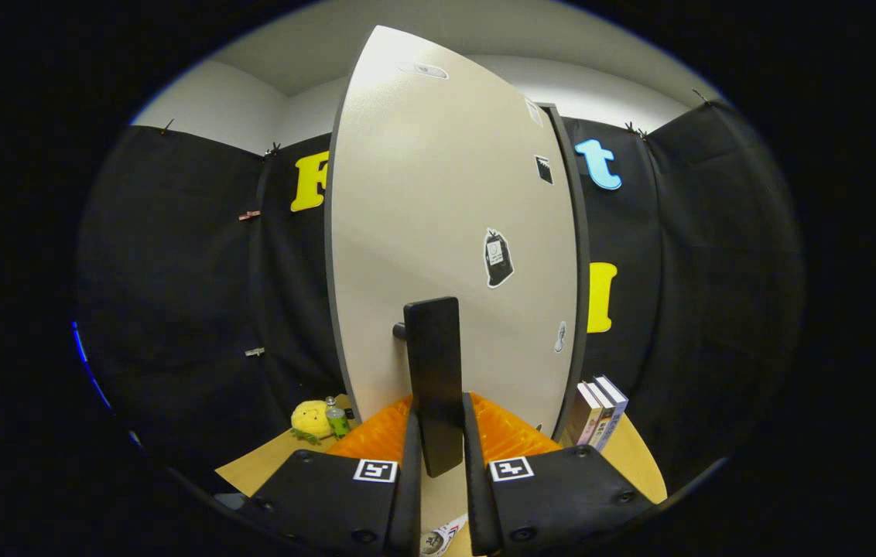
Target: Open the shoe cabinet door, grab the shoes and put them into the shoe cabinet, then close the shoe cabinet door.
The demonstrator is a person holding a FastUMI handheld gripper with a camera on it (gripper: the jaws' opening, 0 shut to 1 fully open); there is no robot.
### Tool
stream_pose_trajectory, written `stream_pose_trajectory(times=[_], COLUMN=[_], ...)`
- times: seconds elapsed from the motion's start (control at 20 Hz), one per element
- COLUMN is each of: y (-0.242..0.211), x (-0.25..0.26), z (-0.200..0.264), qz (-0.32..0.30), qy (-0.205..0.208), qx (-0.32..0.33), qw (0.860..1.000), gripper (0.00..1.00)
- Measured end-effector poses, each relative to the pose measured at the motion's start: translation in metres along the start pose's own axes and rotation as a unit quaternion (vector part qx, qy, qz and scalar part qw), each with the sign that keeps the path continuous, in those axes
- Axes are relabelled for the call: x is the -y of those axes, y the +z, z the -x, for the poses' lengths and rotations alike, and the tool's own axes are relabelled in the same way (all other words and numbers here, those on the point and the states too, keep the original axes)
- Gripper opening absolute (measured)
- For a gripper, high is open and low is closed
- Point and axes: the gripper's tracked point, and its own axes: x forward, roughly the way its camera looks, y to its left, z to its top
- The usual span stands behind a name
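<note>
Jaws seemingly clamp the black handle on the cabinet door.

A light wooden table carries everything here. The shoe cabinet stands on it, its pale door filling the middle of the tabletop and hiding the far edge. Toward the table's left edge, beside the cabinet's foot, sit a yellow plush toy and a small green can, close together, with another small bottle just behind them, too small to make out. Toward the right edge, a few books stand upright against the cabinet's side.
</note>
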Motion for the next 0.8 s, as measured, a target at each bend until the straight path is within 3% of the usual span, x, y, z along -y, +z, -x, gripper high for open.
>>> stream_pose_trajectory(times=[0.8], y=[0.006], x=[0.081], z=[0.073], qz=[-0.020], qy=[-0.115], qx=[0.015], qw=[0.993], gripper=[0.27])
